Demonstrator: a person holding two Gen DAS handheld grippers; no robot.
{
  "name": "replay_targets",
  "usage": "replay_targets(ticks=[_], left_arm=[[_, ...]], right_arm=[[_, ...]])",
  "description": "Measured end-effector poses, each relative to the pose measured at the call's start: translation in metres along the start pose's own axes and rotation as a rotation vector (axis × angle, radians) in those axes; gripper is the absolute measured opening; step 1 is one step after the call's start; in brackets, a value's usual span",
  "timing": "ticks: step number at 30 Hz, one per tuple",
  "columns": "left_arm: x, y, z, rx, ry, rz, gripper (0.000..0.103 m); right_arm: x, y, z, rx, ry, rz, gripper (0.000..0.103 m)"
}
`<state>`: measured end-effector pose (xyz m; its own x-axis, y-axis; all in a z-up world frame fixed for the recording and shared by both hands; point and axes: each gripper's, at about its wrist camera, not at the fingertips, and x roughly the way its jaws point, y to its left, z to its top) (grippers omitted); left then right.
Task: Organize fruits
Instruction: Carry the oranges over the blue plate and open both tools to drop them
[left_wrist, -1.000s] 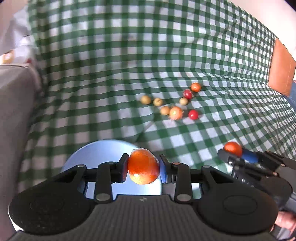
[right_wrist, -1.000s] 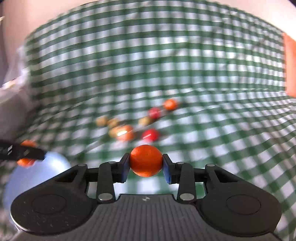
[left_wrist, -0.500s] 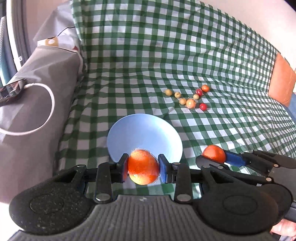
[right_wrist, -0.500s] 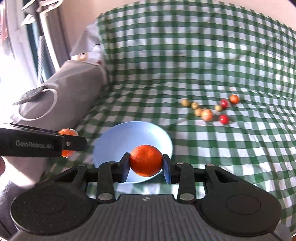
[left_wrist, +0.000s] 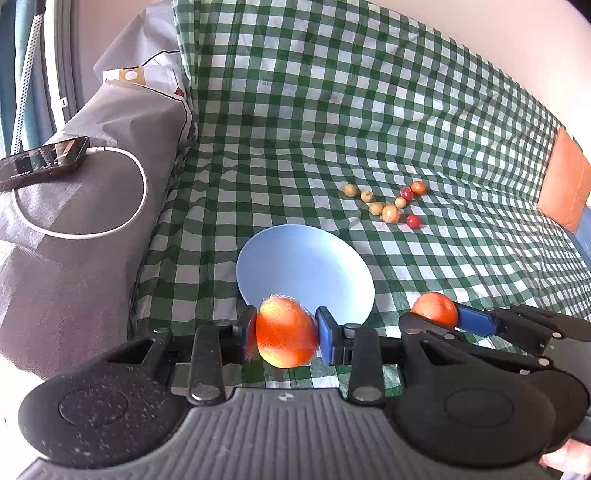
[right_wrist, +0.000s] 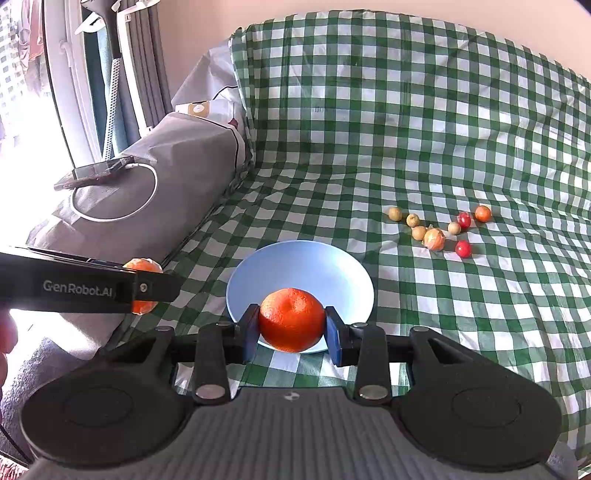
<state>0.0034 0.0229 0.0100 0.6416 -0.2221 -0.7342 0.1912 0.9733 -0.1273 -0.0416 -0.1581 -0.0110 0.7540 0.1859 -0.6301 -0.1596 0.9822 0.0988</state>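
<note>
While pinched between the jaws of the left gripper (left_wrist: 286, 334), wrapped orange (left_wrist: 286, 338) over the near rim of blue plate (left_wrist: 295, 258). Bare orange (right_wrist: 291, 319) likewise clamped in right gripper (right_wrist: 291, 325), above the same rim. Plate on checked cloth (left_wrist: 332, 129). Beyond it, well apart, cluster of small fruits (left_wrist: 388, 205). Far left, phone (left_wrist: 44, 162) on grey cover (left_wrist: 92, 221).

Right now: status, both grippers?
Left hand-held gripper shut on orange. Right shut on orange. Plate bare, path clear.
</note>
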Motion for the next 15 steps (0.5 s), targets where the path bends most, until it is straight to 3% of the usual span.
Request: replay_targets(ticks=[15], left_arm=[[0.050, -0.003, 0.025, 0.005, 0.032, 0.008, 0.038]], right_arm=[[0.032, -0.021, 0.001, 0.037, 0.037, -0.052, 0.038]])
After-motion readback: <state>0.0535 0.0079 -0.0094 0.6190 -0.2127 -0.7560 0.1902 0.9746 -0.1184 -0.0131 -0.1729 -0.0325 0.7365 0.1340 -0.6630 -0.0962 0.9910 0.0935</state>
